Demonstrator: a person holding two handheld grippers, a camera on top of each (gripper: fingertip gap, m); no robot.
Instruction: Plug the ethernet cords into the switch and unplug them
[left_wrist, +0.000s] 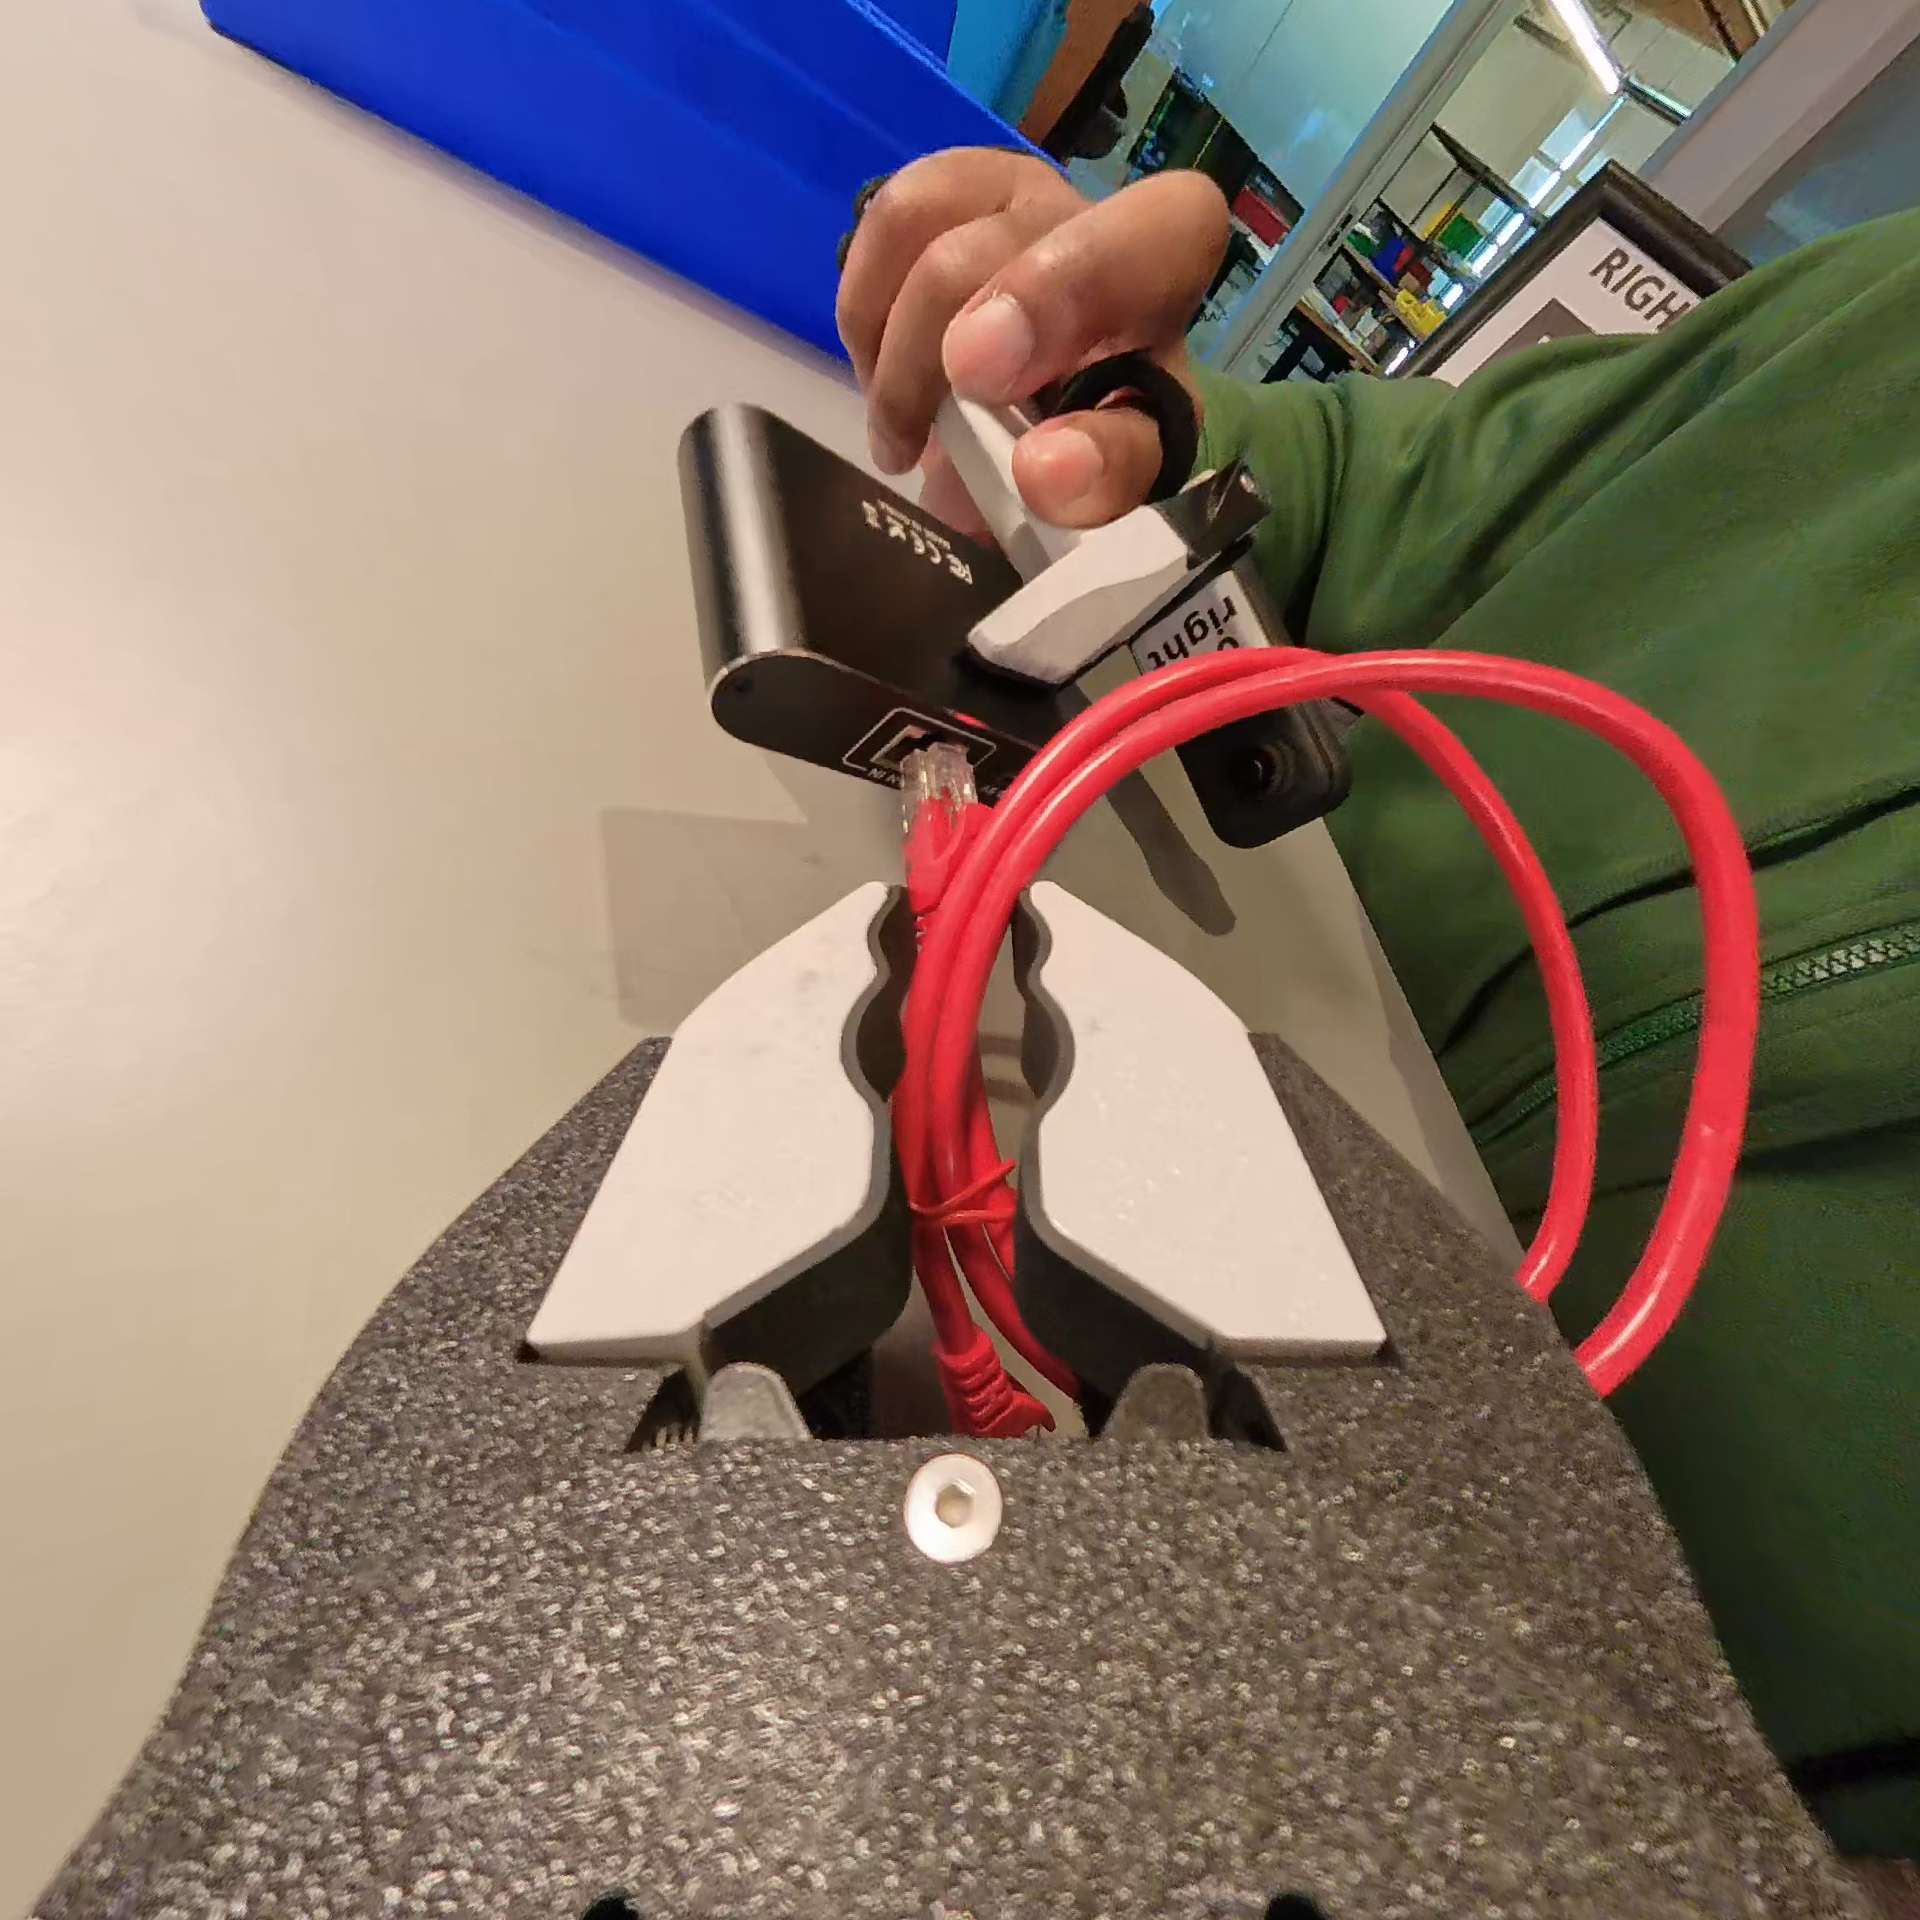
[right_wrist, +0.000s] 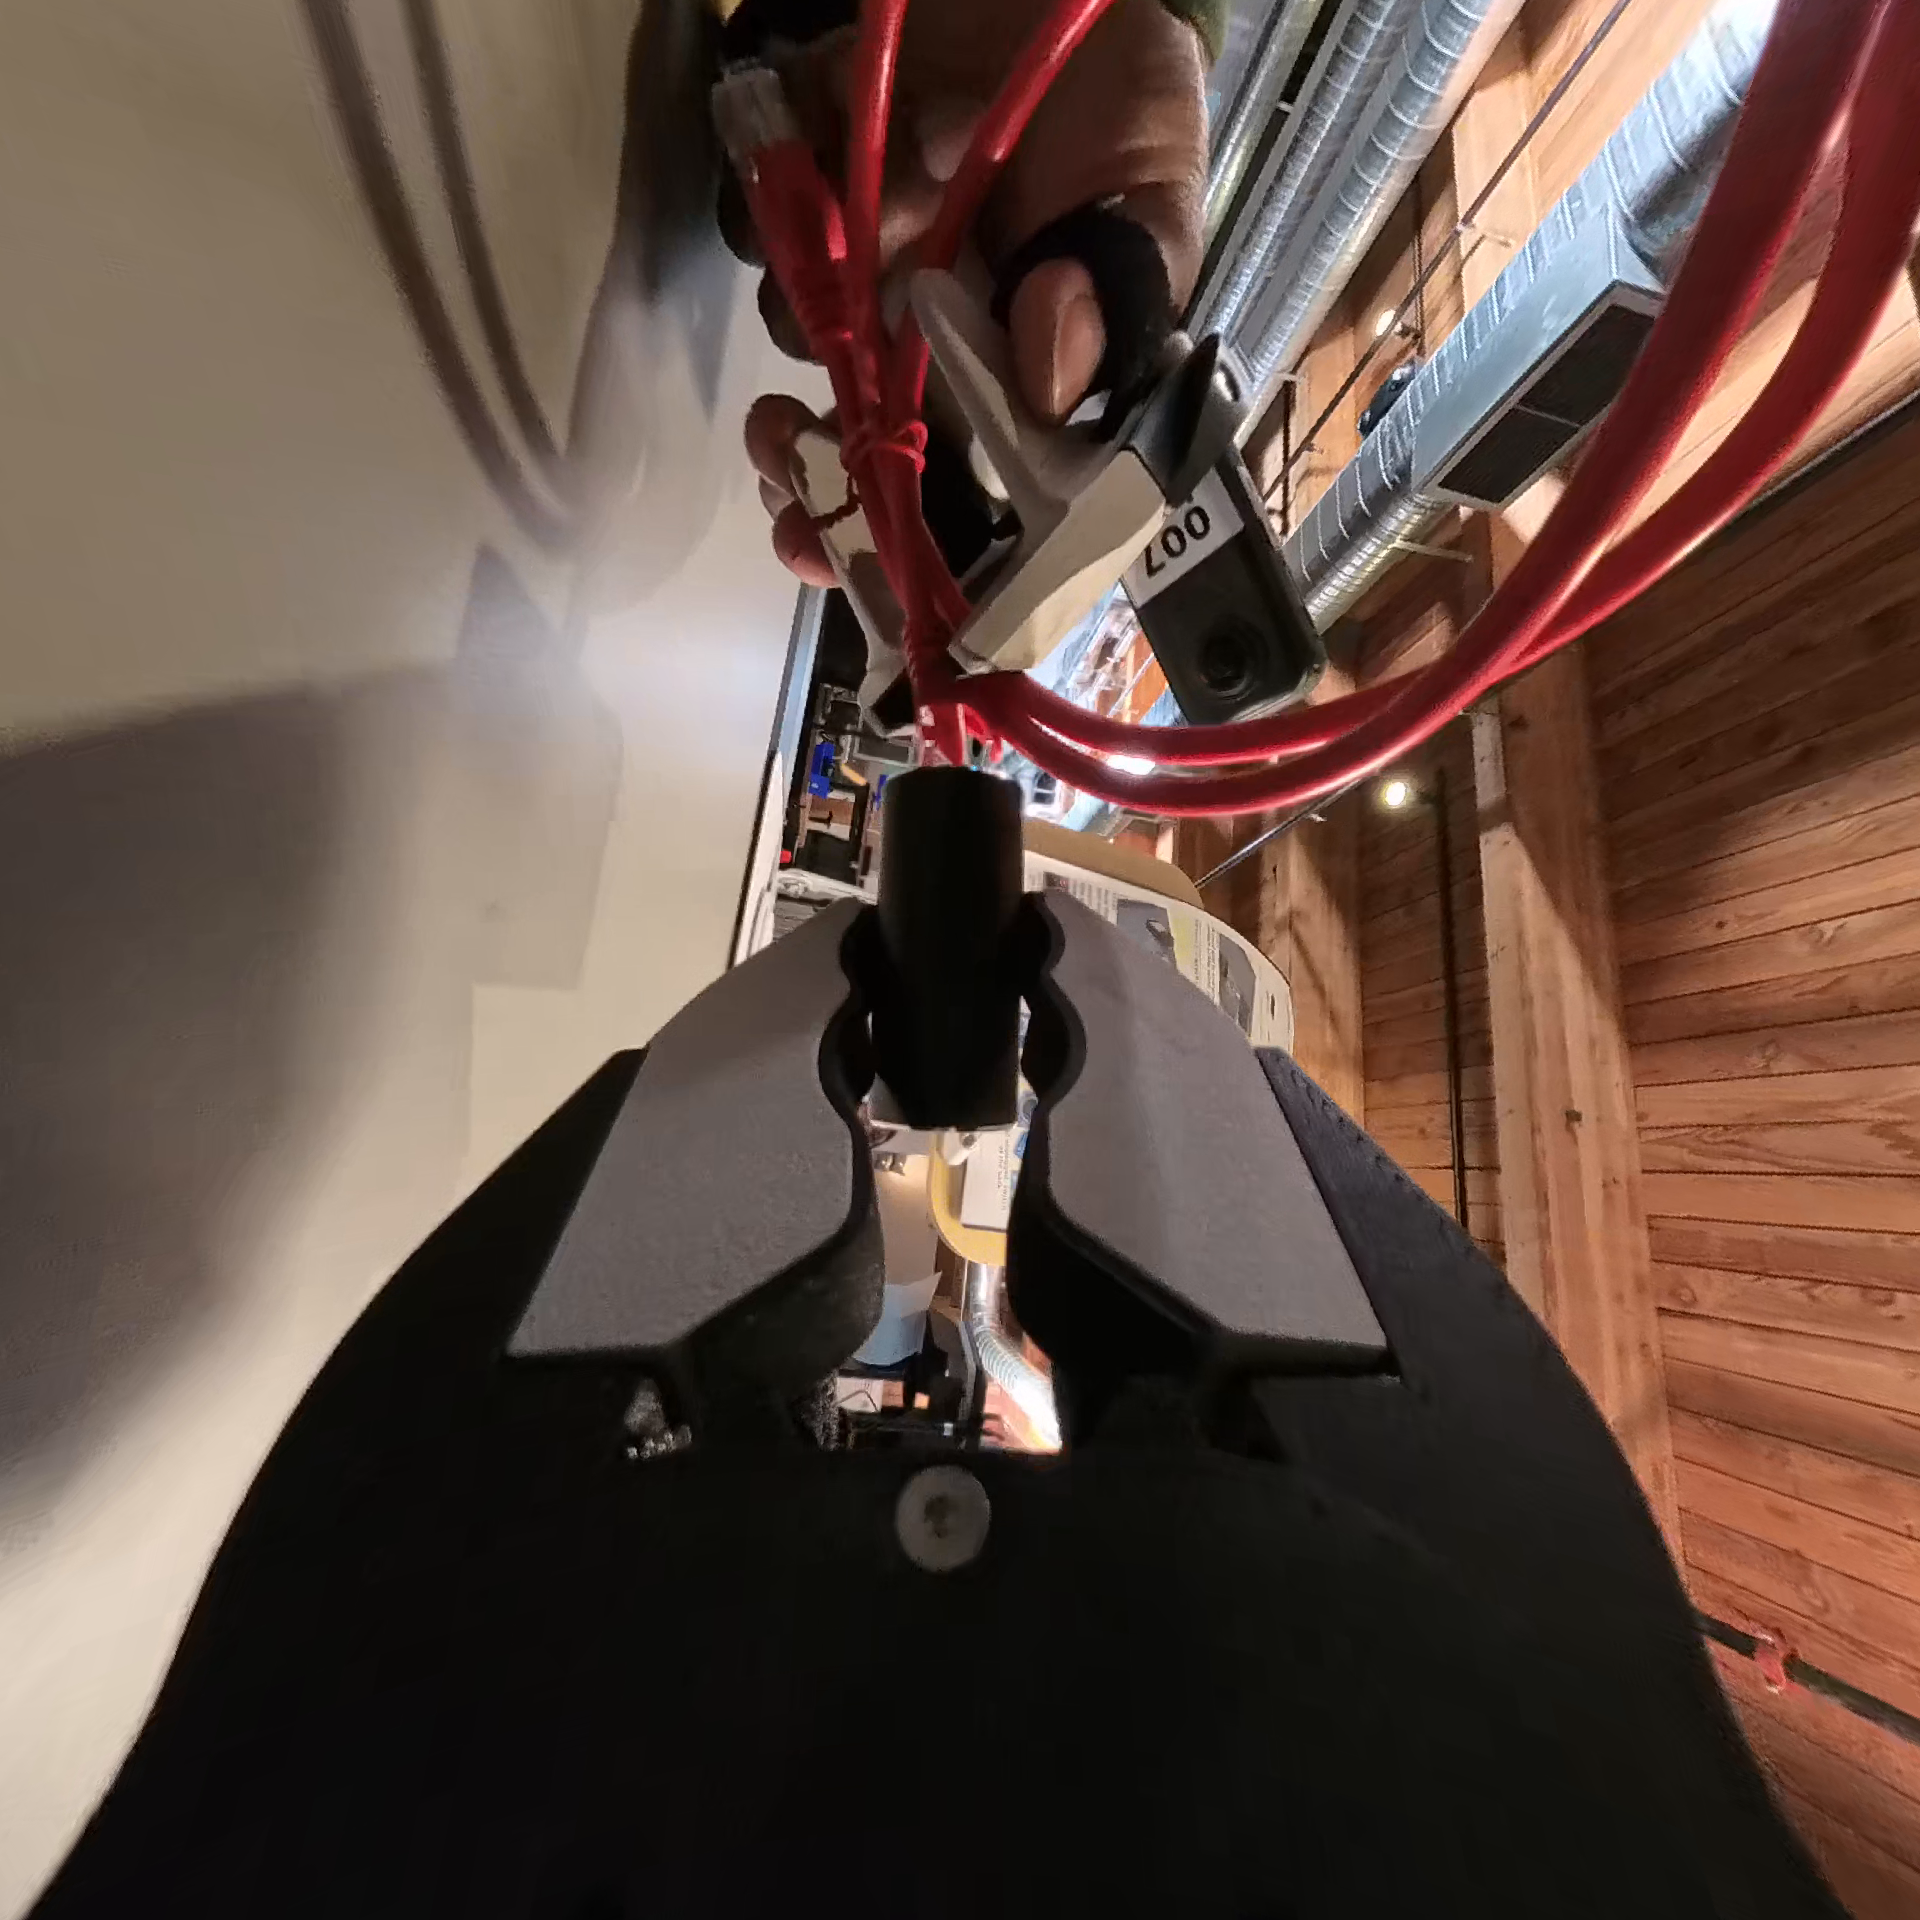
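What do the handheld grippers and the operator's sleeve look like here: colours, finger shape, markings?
Both grippers, left gripper and right gripper, have pale grey fingers with wavy, scalloped inner edges, mounted on a dark speckled foam-like body with one silver screw. Each carries a small black camera and a white label. The operator wears a green zipped sleeve.

Left wrist cam sits just behind its own fingers (left_wrist: 790, 1101), rolled hard so the white table (left_wrist: 260, 727) runs diagonally. It faces the black switch (left_wrist: 831, 582) and the right gripper (left_wrist: 1049, 623) at close range, green sleeve (left_wrist: 1558, 727) filling the right side.

Right wrist cam looks the opposite way, tilted up: wood-plank wall (right_wrist: 1714, 1143) and ducting (right_wrist: 1507, 364) behind, switch (right_wrist: 940, 997) almost on the lens.

Shared between views: switch, red ethernet cord (left_wrist: 1558, 935) (right_wrist: 1247, 769), each other's gripper (right_wrist: 935, 644).
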